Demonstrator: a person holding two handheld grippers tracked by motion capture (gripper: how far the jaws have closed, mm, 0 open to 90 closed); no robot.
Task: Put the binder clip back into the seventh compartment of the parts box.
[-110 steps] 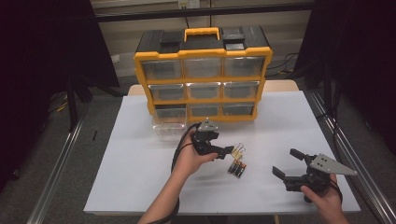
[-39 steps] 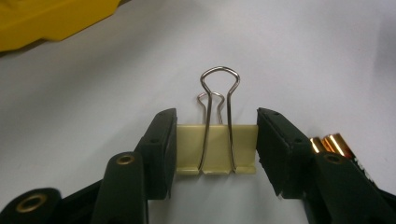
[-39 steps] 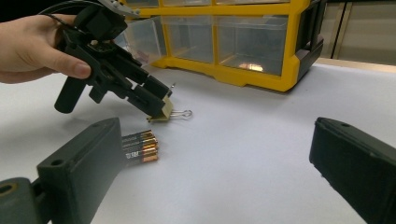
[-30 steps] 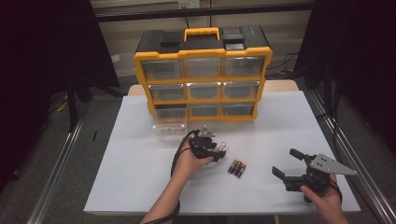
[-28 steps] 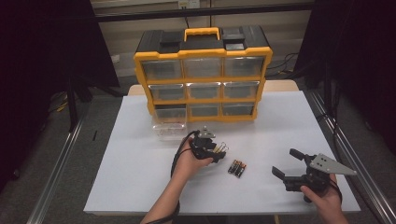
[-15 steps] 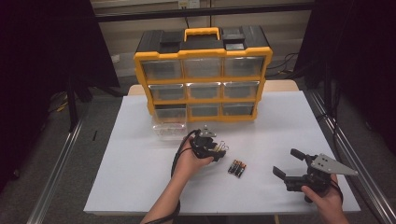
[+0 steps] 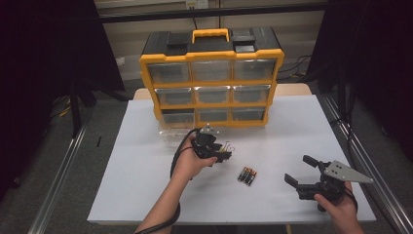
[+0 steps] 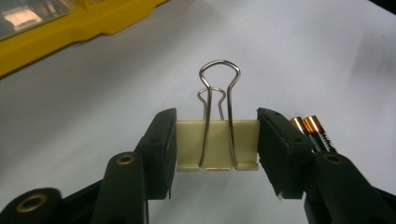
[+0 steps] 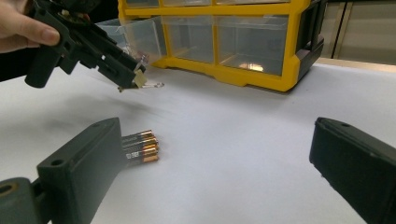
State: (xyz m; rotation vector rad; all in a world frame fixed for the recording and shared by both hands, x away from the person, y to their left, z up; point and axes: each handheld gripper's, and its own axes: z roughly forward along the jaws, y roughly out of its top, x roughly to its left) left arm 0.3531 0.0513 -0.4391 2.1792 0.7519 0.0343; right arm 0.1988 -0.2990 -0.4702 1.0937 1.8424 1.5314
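High view: your left gripper hangs above the white table, just ahead of the yellow drawer cabinet; batteries lie between your hands. Your right gripper rests near the table's right edge, jaws wide, nothing in them.

Left gripper view: jaws clamped on a binder clip, cream body, wire handles upright. Hard to make out from above.

Right gripper view: clip sits clear of the table, beside a pulled-out clear drawer.
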